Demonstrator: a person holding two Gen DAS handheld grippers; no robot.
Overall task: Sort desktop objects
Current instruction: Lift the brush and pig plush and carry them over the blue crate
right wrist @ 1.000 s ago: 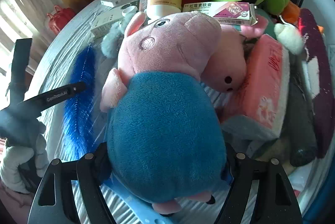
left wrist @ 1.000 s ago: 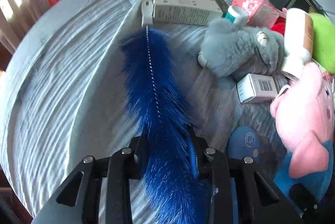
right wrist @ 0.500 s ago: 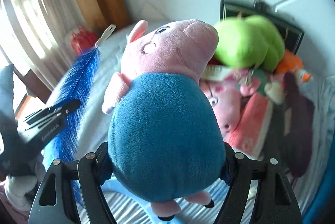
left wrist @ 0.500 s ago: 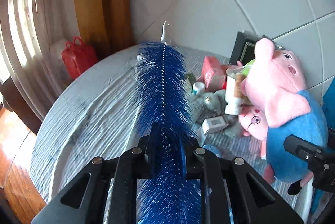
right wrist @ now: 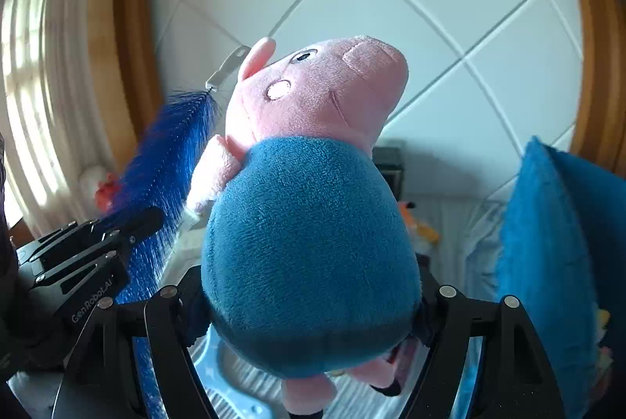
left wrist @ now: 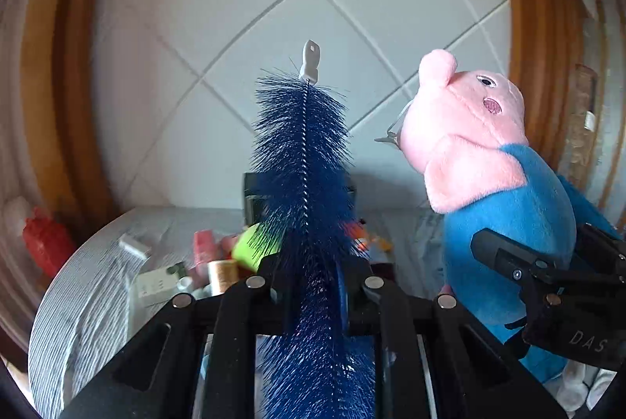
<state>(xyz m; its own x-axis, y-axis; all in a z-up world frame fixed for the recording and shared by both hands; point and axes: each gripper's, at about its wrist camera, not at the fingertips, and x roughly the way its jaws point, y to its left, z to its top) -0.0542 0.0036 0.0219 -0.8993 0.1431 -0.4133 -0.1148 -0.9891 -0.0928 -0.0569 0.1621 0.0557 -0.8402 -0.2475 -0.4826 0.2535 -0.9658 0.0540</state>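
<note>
My left gripper (left wrist: 317,286) is shut on a long blue bristle brush (left wrist: 303,160) with a white tip, held upright, high above the table. My right gripper (right wrist: 309,297) is shut on a pink pig plush in a blue body (right wrist: 309,243), also lifted and tilted up toward the tiled wall. The pig plush (left wrist: 489,176) and the right gripper (left wrist: 547,286) show at the right of the left wrist view. The brush (right wrist: 164,160) and the left gripper (right wrist: 90,243) show at the left of the right wrist view.
Below, the round table with a striped cloth (left wrist: 86,286) holds a pile of toys, boxes and a bottle (left wrist: 223,274). A red bag (left wrist: 43,243) sits at the far left. A blue plush cushion (right wrist: 559,262) stands at the right. A tiled wall is behind.
Both grippers have risen and tilted upward with the brush and the pig plush. The table pile has dropped low in both views; the wall now fills them.
</note>
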